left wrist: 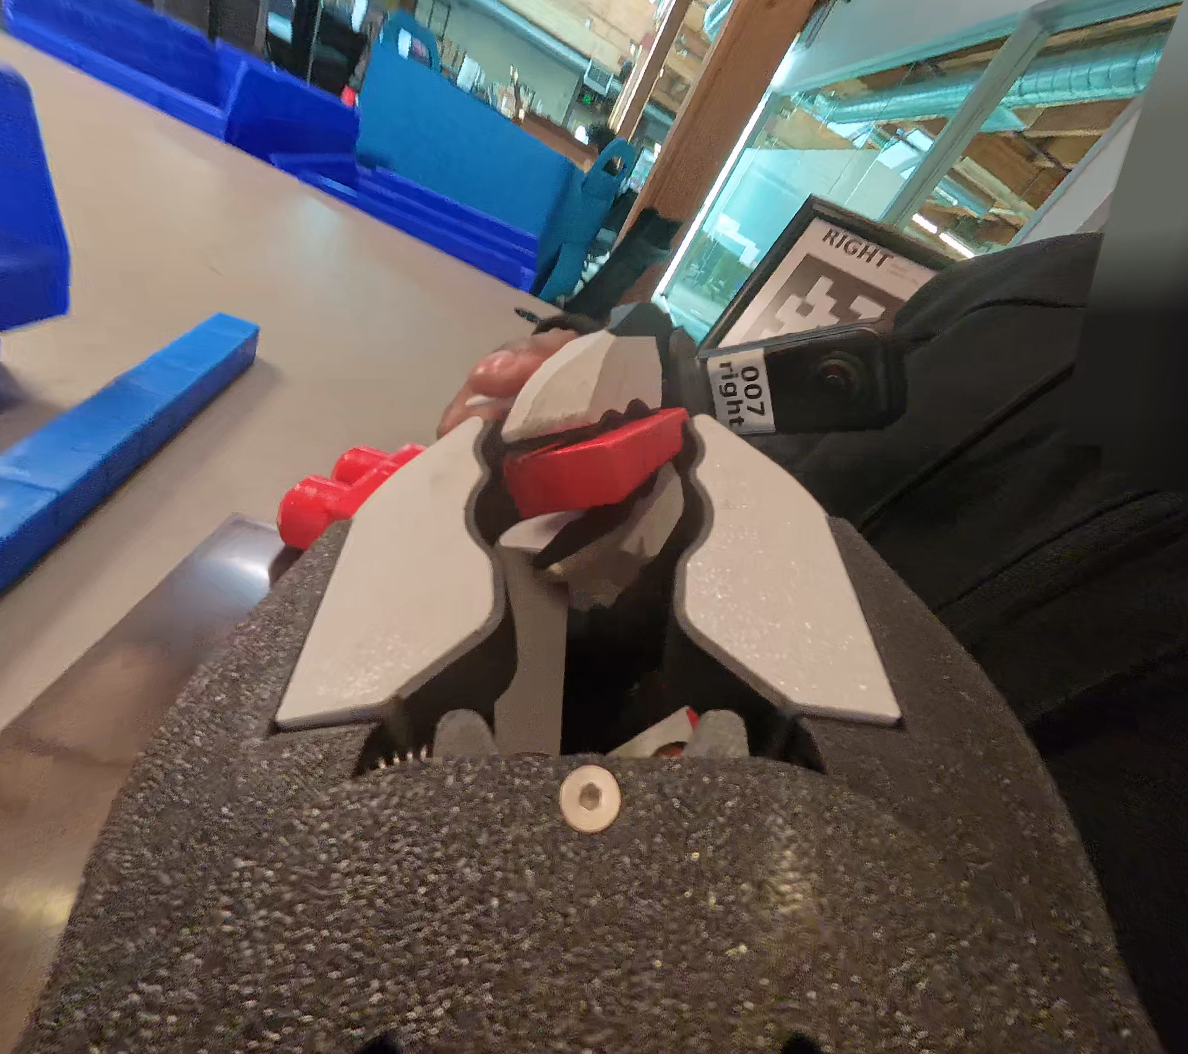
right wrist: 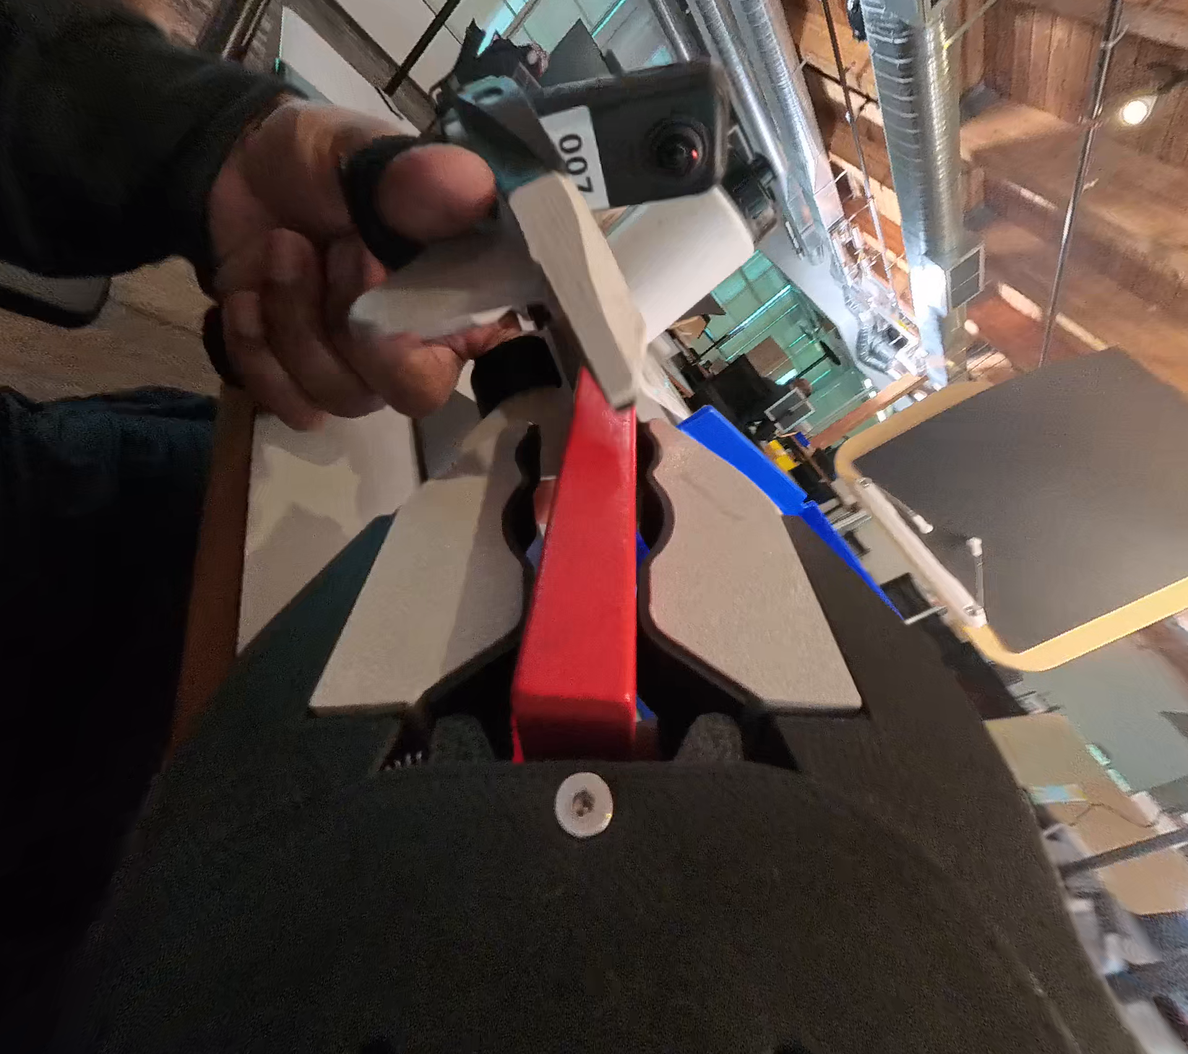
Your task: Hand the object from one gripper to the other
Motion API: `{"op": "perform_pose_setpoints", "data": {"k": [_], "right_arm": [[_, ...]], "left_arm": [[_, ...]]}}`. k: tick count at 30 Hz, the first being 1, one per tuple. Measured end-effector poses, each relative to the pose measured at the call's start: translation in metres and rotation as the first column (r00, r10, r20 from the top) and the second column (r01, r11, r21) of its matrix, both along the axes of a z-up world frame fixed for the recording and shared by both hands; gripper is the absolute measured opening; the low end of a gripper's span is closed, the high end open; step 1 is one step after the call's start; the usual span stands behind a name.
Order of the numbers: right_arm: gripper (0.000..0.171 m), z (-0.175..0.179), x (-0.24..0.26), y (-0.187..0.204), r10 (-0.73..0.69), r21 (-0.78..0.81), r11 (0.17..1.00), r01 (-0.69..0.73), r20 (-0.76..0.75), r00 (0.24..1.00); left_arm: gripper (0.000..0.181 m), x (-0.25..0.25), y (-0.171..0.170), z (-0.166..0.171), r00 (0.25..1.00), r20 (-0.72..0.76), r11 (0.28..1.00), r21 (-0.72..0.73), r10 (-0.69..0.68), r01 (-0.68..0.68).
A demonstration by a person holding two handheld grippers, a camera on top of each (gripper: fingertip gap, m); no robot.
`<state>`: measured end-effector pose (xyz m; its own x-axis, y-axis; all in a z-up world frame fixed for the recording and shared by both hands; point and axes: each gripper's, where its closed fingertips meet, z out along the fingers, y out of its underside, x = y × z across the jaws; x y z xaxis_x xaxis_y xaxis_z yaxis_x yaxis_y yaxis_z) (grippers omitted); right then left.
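A red block (left wrist: 591,470) is held in the air between both grippers. My left gripper (left wrist: 588,444) has its jaws on the two sides of the block's near end. My right gripper (left wrist: 546,483) reaches in from the right, one finger above the block and one below, shut on it. In the right wrist view the red block (right wrist: 578,573) runs lengthwise between the fingers of my right gripper (right wrist: 582,431). One of the left gripper's fingers (right wrist: 591,303) rests on the block's far end. A person's hand (right wrist: 308,277) holds the left gripper.
A second red piece (left wrist: 334,483) and a long blue bar (left wrist: 128,444) lie on the beige table (left wrist: 257,264) to the left. Blue bins (left wrist: 128,33) line the table's far edge. A wooden post (left wrist: 739,58) stands behind. A dark sleeve (left wrist: 996,444) fills the right. My two grippers' fingertips are within a few centimetres of each other.
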<state>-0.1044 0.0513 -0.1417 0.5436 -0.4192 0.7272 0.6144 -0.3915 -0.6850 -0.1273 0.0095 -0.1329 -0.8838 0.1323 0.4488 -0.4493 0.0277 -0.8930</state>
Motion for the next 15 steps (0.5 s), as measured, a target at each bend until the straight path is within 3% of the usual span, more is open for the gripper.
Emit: {"op": "perform_pose_setpoints", "data": {"k": [3,8,10,12,15], "right_arm": [[0.03,0.004,0.005,-0.001,0.007,0.05,0.999,-0.003,-0.075,0.997],[0.029,0.01,0.014,-0.008,-0.008,0.111,0.994,0.024,-0.144,0.99],[0.029,0.008,0.019,-0.01,-0.031,0.108,0.993,0.049,-0.168,0.985],[0.029,0.008,0.023,-0.012,-0.025,0.113,0.993,0.046,-0.186,0.982],[0.029,0.015,0.031,-0.017,0.02,0.197,0.98,0.038,-0.286,0.958]], "left_arm": [[0.058,0.019,0.014,0.013,0.993,0.052,0.991,-0.088,0.111,-0.106],[0.059,0.044,0.038,0.024,0.969,-0.031,0.946,-0.207,0.247,-0.248],[0.062,0.049,0.038,0.026,0.957,0.003,0.935,-0.214,0.289,-0.281],[0.062,0.05,0.036,0.028,0.927,0.144,0.928,-0.2,0.346,-0.315],[0.061,0.057,0.036,0.029,0.779,0.443,0.895,-0.168,0.443,-0.413]]}}
